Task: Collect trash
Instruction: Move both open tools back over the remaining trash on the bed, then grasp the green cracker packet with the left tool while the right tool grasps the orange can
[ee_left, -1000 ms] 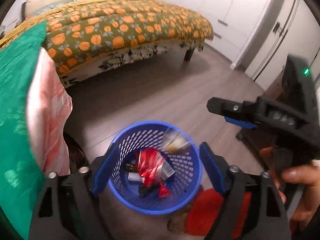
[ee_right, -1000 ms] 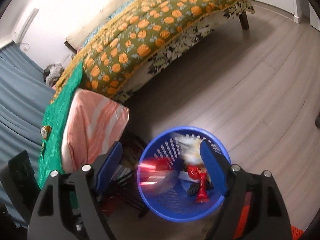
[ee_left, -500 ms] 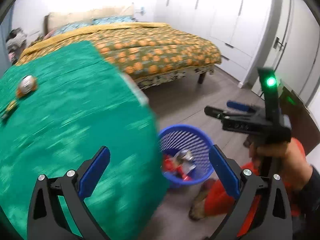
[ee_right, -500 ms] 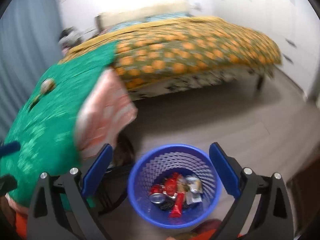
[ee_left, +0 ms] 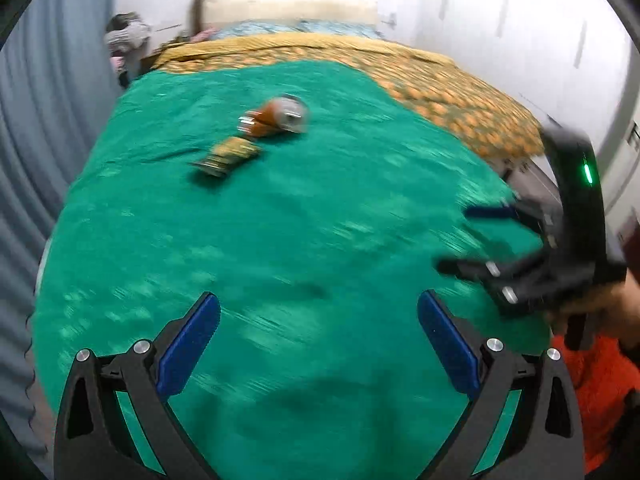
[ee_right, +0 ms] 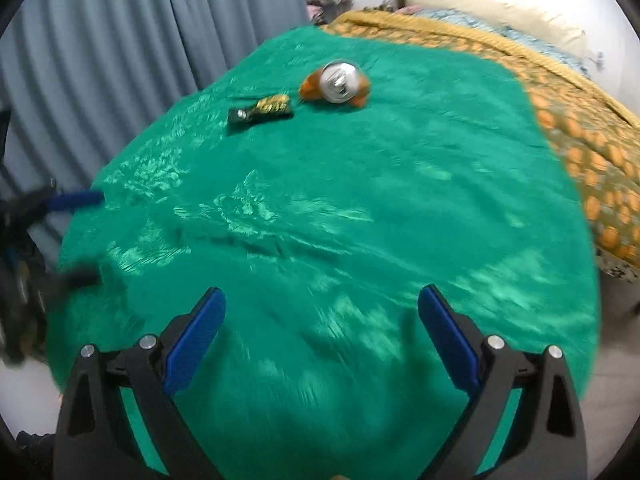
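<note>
Both grippers empty and spread wide, the last trash well ahead on the green cloth.

The left gripper point(ee_left: 318, 334) and right gripper point(ee_right: 320, 326) have their blue-padded jaws apart, nothing between them, above the shiny green cloth-covered tabletop point(ee_right: 360, 208). Far off lie a dented orange aluminium drink can point(ee_right: 340, 80) on its side and, just beside it, a flat black-and-gold foil wrapper point(ee_right: 262, 110). Likely risks: the round can rolling off when nudged, the thin wrapper sliding on slick fabric, or the fingertips pinching cloth instead.
</note>
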`<state>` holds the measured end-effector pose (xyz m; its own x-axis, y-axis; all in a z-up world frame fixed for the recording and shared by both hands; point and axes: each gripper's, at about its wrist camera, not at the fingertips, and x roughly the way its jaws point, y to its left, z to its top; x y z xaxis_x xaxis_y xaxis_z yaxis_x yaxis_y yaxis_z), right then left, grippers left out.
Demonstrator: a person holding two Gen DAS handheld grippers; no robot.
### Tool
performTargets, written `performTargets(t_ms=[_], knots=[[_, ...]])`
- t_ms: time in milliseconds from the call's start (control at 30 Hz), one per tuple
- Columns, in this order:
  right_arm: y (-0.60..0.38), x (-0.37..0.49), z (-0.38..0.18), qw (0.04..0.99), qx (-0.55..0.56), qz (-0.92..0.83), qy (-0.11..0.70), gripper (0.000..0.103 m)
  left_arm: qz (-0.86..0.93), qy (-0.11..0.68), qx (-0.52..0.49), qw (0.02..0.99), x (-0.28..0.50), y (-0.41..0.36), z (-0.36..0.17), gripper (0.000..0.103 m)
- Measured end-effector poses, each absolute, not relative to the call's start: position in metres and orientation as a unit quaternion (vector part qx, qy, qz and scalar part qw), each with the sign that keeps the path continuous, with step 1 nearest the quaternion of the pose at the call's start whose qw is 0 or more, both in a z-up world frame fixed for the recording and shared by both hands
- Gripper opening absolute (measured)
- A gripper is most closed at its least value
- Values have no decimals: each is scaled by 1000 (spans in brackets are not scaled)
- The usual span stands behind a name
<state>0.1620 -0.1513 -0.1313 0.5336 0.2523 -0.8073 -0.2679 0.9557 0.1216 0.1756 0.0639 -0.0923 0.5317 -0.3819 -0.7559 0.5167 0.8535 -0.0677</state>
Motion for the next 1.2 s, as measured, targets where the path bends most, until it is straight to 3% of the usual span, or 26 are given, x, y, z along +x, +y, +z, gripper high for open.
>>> performTargets(t_ms=[167,633,733,833,867,1200], knots=[[-146,161,-142,875,-17,151,460,95,-246,399,94,878,239,86,-90,97],[-144,157,-146,874,-36,143,464,95,-278,440,192,832,403,23,-135,95],[-144,157,-146,874,-37,142,464,95,-295,454,179,821,416,24,-143,79],[-144,157,-146,874,-36,142,464,95,-316,450,171,817,413,22,-141,55],[-144,158,-146,874,-36,142,464,95,-318,447,170,819,411,21,-140,39],[-144,157,-146,874,-38,141,464,95,-231,468,84,849,305,67,-120,36]])
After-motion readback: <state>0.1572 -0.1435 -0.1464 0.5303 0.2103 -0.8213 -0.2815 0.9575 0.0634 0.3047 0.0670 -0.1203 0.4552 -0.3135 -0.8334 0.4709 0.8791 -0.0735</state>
